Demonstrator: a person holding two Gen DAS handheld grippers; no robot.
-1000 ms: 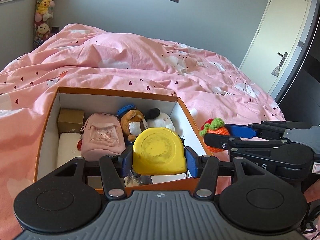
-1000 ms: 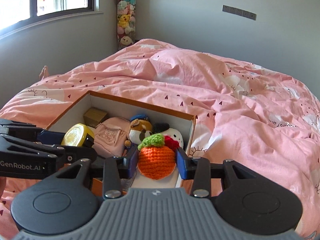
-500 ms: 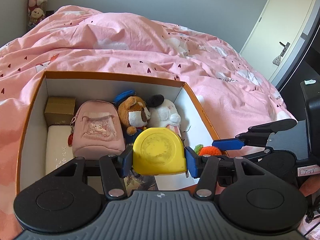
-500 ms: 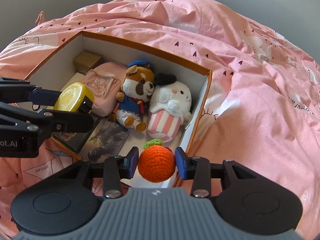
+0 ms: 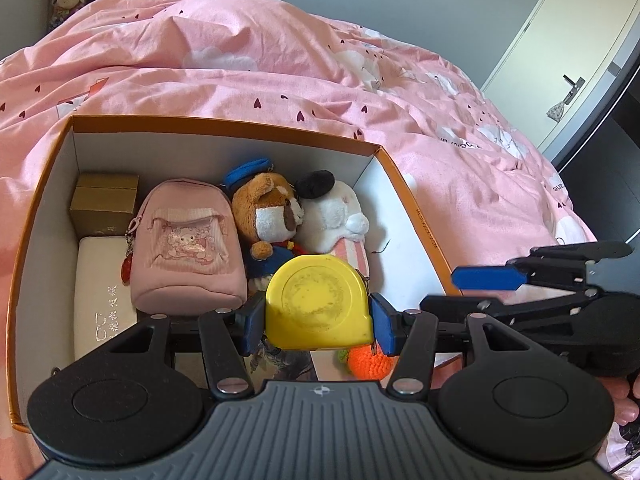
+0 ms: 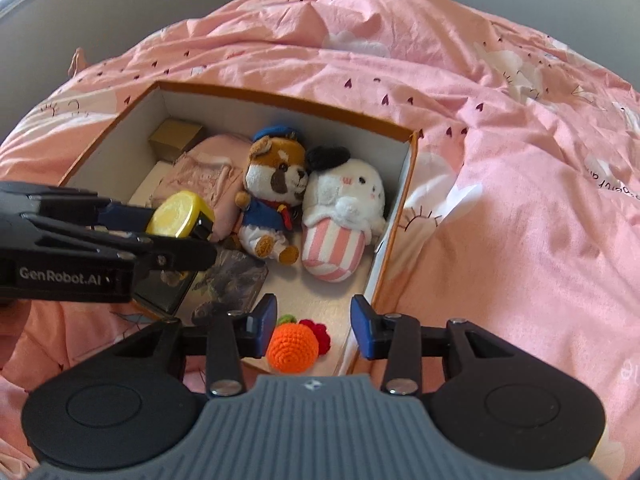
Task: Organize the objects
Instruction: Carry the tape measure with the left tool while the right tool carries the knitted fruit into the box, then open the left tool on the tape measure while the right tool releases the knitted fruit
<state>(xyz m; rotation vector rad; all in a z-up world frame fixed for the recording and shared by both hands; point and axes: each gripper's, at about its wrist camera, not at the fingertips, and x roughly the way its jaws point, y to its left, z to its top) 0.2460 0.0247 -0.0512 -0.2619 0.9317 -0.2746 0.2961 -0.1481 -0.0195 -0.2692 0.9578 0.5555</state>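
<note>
An orange-rimmed white box (image 5: 416, 216) (image 6: 400, 216) sits on the pink bed. My left gripper (image 5: 318, 320) is shut on a yellow tape measure (image 5: 318, 304) and holds it over the box's near part; it also shows in the right wrist view (image 6: 180, 214). My right gripper (image 6: 314, 322) is open above the box's near right corner. An orange crocheted fruit (image 6: 292, 346) lies on the box floor between and below its fingers, free of them. It also shows in the left wrist view (image 5: 370, 362).
In the box lie a gold carton (image 5: 104, 204), a pink pouch (image 5: 188, 248), a brown dog plush (image 6: 276, 192), a white striped plush (image 6: 344, 216), a white case (image 5: 100, 292) and a picture card (image 6: 232, 280). The pink duvet (image 6: 500, 160) surrounds the box. A door (image 5: 560, 52) stands at the far right.
My right gripper lowered into the box corner, opened and let go of the crocheted fruit, which now rests on the box floor. My left gripper moved further over the box with the tape measure.
</note>
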